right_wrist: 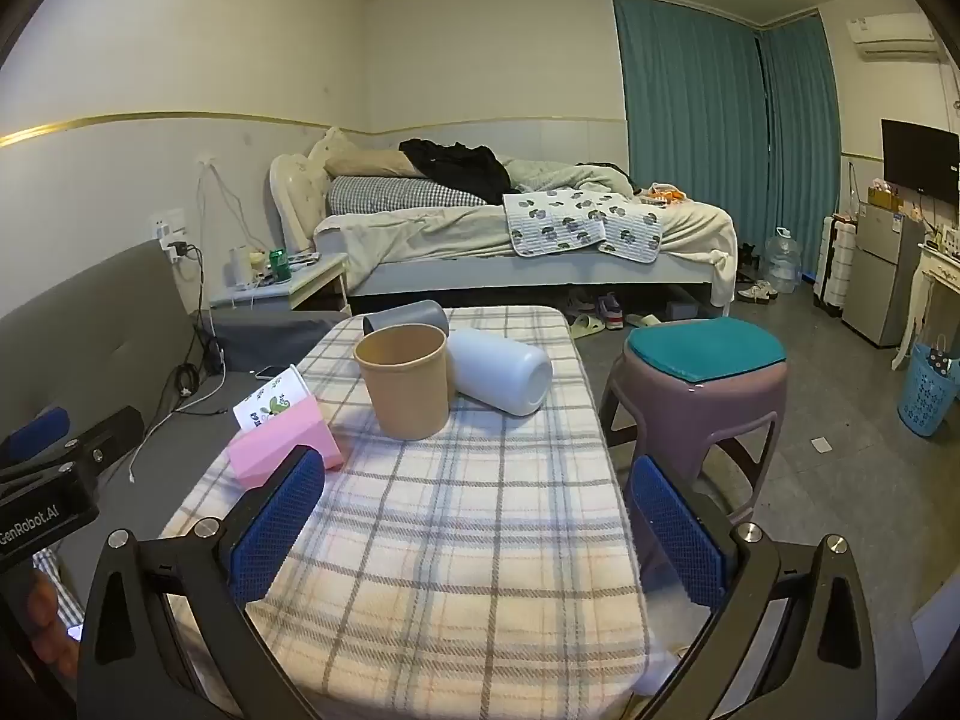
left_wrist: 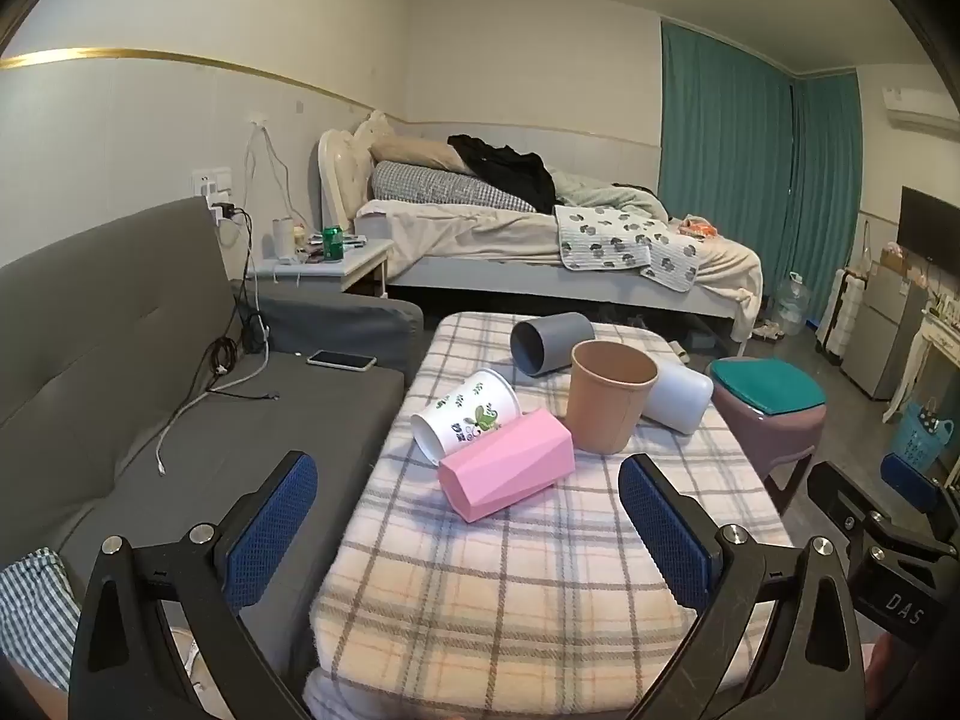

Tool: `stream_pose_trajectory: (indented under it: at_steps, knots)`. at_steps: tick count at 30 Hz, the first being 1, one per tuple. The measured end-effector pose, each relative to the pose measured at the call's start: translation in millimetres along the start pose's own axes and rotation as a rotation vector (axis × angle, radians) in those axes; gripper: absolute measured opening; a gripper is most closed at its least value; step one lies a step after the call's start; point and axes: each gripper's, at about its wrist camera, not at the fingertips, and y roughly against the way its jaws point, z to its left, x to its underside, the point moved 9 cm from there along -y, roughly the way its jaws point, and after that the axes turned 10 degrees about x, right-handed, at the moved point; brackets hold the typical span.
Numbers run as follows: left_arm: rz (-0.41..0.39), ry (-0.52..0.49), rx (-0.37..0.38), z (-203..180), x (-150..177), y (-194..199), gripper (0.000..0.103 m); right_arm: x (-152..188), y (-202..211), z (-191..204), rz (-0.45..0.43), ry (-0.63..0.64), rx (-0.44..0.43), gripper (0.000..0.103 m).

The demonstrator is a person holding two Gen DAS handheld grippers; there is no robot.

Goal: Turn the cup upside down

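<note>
Left tool (left_wrist: 468,525) hovers with jaws spread wide and empty over the near end of the plaid-covered desk (left_wrist: 510,600); right tool (right_wrist: 477,519) likewise spread and empty. Ahead, the tan cup (left_wrist: 609,396) stands upright, mouth up, mid-desk. Around it lie a pink cup (left_wrist: 507,474), a white leaf-print cup (left_wrist: 465,414), a grey cup (left_wrist: 549,341) and a pale cup (left_wrist: 681,396), all on their sides. A purple stool (right_wrist: 702,384) stands beside the desk
</note>
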Motion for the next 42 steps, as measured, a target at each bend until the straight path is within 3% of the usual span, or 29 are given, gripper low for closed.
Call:
stream_pose_trajectory:
  at_steps: [42]
  knots:
    - [0.0, -0.007, 0.006, 0.2, -0.8, 1.4, 0.103, 1.1, 0.7, 2.2, -0.009, 0.003, -0.013, 0.103]
